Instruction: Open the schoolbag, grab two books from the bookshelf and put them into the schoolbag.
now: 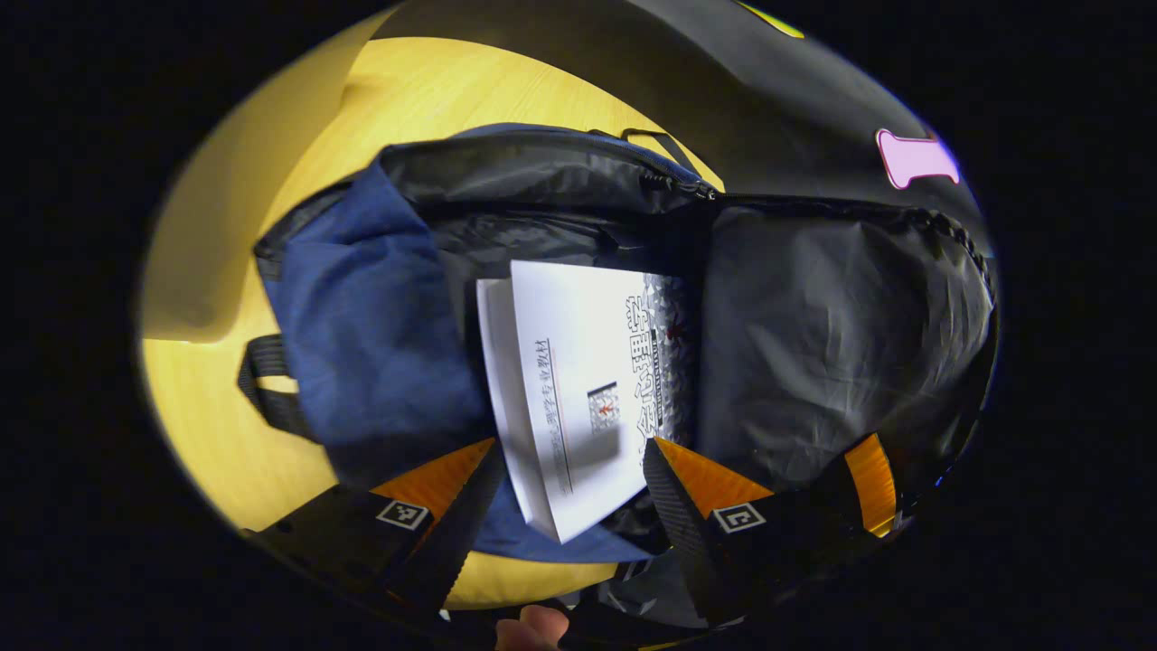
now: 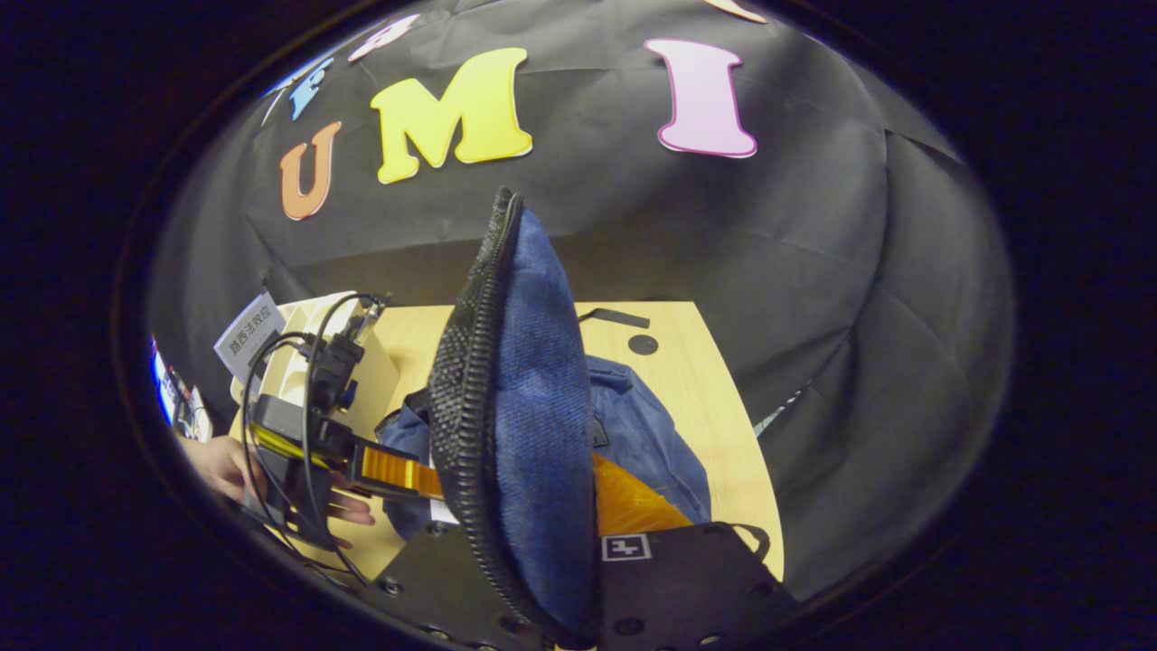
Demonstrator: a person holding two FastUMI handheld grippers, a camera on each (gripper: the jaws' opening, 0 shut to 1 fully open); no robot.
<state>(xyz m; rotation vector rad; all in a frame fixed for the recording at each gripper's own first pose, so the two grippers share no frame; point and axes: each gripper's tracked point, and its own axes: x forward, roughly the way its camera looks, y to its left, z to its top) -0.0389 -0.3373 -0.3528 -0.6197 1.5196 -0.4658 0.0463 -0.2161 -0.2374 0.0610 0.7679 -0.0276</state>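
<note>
The blue schoolbag (image 1: 362,316) lies open on the table, its black lining showing. A white book (image 1: 578,362) stands slanted in the bag's mouth, cover toward me. Its near end lies between the fingers of my left gripper (image 1: 571,448), which stands open just above the bag; neither finger presses on the cover. My right gripper (image 2: 542,479) is shut on the bag's flap (image 2: 533,362) and holds it upright. One of that gripper's fingers (image 1: 872,484) shows at the flap's lined side (image 1: 832,344). The left gripper (image 2: 398,470) and the hand (image 2: 226,461) holding it reach over the bag (image 2: 642,425).
The wooden table (image 1: 434,90) carries a cream bookshelf (image 2: 307,344) at its left end, with a book (image 2: 249,334) standing in it. Bag straps (image 1: 262,380) trail over the table. The booth's black cloth wall (image 2: 813,271) closes in behind and to the right.
</note>
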